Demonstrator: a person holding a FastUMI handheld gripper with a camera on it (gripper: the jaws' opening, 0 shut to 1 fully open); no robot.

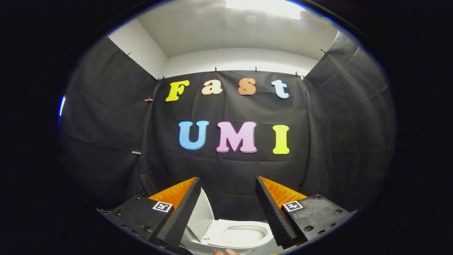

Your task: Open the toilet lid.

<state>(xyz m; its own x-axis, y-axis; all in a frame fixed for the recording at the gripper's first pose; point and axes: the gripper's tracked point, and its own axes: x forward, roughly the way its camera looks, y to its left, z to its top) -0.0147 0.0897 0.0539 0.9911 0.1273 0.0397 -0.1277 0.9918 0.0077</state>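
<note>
Gripper view has the hand-held gripper (226,198) with fingers spread wide apart, holding nothing. Between and below them sits the white toilet (244,235), bowl exposed; its lid (201,216) already stands raised beside the left finger. The lid looks like rigid, smooth, fairly light plastic, likely slippery; its free front edge is the sensible hold. No brand or label is legible on the toilet.
</note>
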